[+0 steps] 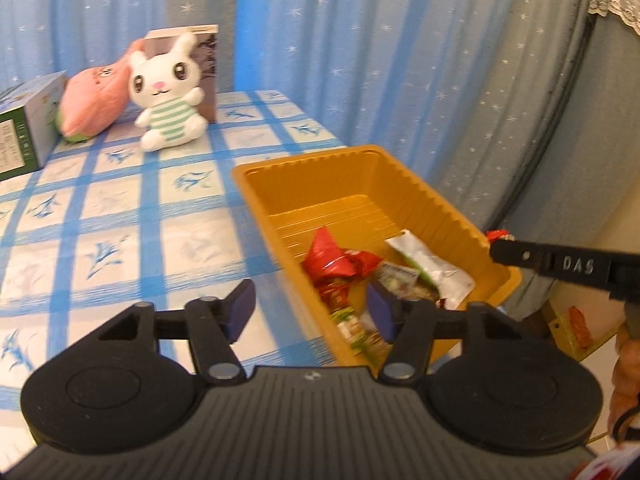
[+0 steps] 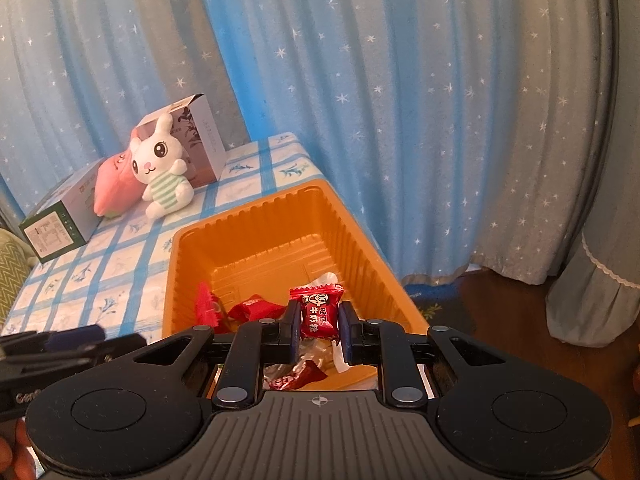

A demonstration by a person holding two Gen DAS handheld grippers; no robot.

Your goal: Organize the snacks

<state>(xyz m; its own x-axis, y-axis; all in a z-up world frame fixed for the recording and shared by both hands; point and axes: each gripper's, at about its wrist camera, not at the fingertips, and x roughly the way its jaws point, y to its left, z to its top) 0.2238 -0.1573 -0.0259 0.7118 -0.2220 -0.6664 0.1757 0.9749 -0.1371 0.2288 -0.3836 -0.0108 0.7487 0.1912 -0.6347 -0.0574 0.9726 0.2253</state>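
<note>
An orange tray (image 1: 360,156) (image 2: 256,208) sits at the right end of the table and holds several wrapped snacks: red wrappers (image 1: 332,258) (image 2: 256,309), a white and green packet (image 1: 432,268) and a small green packet (image 1: 356,328). My left gripper (image 1: 311,312) is open above the tray's near left wall, with nothing pinched between its blue pads. My right gripper (image 2: 318,320) is shut on a red candy (image 2: 318,312) and hovers over the near end of the tray. In the left wrist view, that right gripper (image 1: 560,266) reaches in from the right.
A white plush rabbit (image 1: 168,92) (image 2: 162,168), a pink plush (image 1: 92,100) and two cartons (image 1: 24,128) (image 2: 200,136) stand at the back of the blue-checked tablecloth (image 1: 120,220). Starry curtains (image 2: 400,100) hang behind. The table edge runs just past the tray's right side.
</note>
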